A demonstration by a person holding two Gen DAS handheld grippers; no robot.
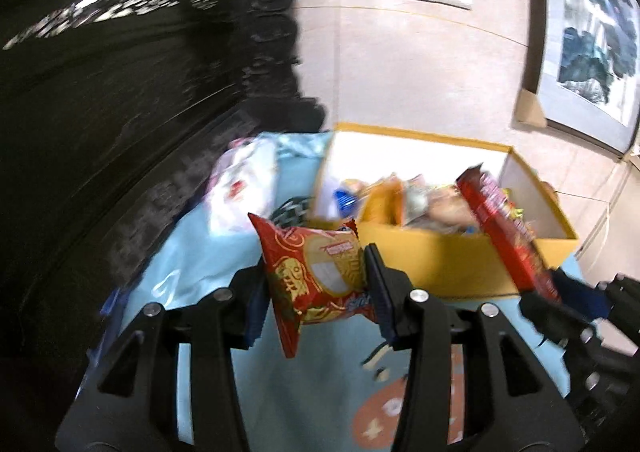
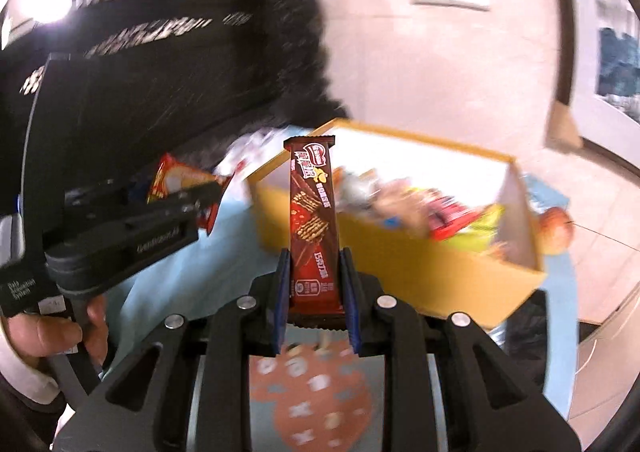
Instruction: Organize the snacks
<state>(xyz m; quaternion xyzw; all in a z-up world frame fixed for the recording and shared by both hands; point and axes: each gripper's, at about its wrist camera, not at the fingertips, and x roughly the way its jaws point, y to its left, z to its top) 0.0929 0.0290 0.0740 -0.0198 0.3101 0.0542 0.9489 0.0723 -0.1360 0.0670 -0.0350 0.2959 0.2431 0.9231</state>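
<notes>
My left gripper [image 1: 316,284] is shut on a red and gold snack packet [image 1: 316,284], held above the blue cloth just short of the yellow box [image 1: 432,256]. My right gripper [image 2: 316,272] is shut on a long dark red wafer bar [image 2: 312,220], held upright in front of the box [image 2: 400,264]. The box holds several mixed snacks [image 1: 436,204]. The wafer bar [image 1: 508,236] and right gripper [image 1: 560,300] show at the right of the left wrist view. The left gripper [image 2: 180,200] with its packet [image 2: 176,178] shows at the left of the right wrist view.
The table wears a light blue cloth [image 1: 192,248] with an orange print [image 2: 320,404]. A white plastic bag [image 1: 244,188] lies left of the box. An apple [image 2: 556,230] sits right of the box. Dark carved furniture [image 1: 100,112] stands at left; a tiled wall behind.
</notes>
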